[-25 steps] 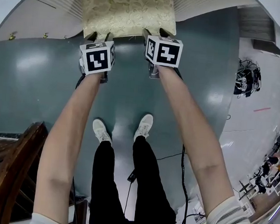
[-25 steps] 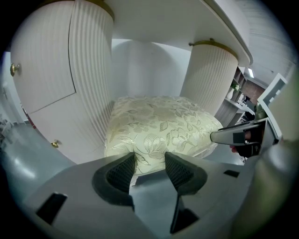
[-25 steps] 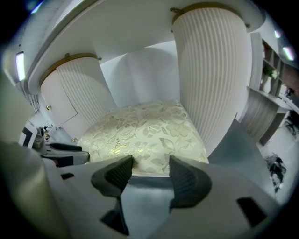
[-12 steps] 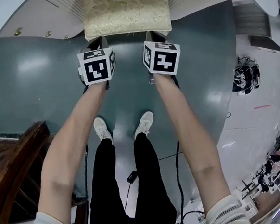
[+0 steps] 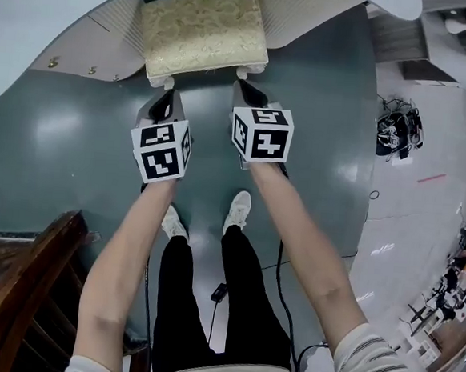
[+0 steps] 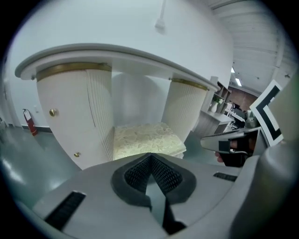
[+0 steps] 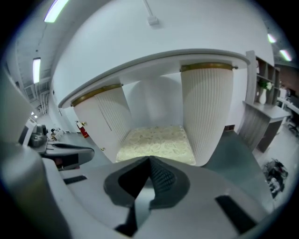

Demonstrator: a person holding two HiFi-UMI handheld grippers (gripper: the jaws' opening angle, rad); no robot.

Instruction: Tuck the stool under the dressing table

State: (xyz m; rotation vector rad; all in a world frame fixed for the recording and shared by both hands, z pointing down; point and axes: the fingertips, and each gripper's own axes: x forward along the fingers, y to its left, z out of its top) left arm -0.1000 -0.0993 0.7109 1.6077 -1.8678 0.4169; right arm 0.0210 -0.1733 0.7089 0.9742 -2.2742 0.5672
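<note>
Under counter: stool, front edge protruding. Left hand-held gripper and right hand-held gripper: clenched, empty, clear of stool. Risk: tuck judged incomplete; feet may catch edge.

The glossy grey-green floor carries the white table, whose two ribbed pedestals stand on it. Between them sits the stool, its cream patterned cushion partly under the tabletop. A person's white shoes stand on the floor well apart from the stool. A wooden chair stands at the lower left, and a black tangle of cables lies on the paler floor to the right.
</note>
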